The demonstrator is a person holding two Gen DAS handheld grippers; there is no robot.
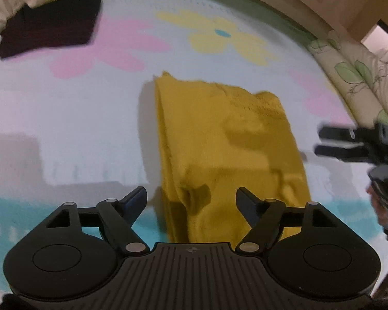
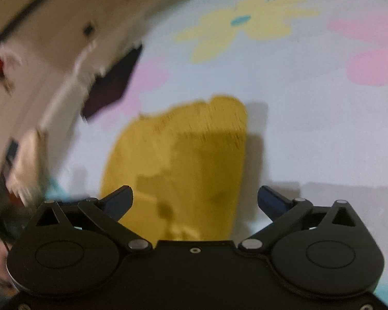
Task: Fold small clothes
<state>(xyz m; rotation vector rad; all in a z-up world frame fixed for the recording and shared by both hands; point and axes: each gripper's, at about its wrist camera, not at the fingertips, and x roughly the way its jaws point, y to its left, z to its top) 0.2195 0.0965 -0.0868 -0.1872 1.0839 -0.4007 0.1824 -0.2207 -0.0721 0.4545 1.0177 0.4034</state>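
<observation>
Black fingers (image 1: 135,197) of left gripper (image 1: 191,196) spread apart with nothing pinched, mustard-yellow garment (image 1: 227,149) lying just beyond them, already folded into a long strip running near to far at mid-mat; right gripper (image 2: 195,197) likewise spread wide and empty, hovering over the same garment's near end. Judged soft, light, limp knit, apt to slump and shift when lifted, best taken at the two near corners or along the doubled left fold. Open floral mat (image 1: 64,118) left, right and far of it; dark folded cloth (image 1: 51,25) well apart far-left, cushioned border (image 1: 349,77) at the right edge.
</observation>
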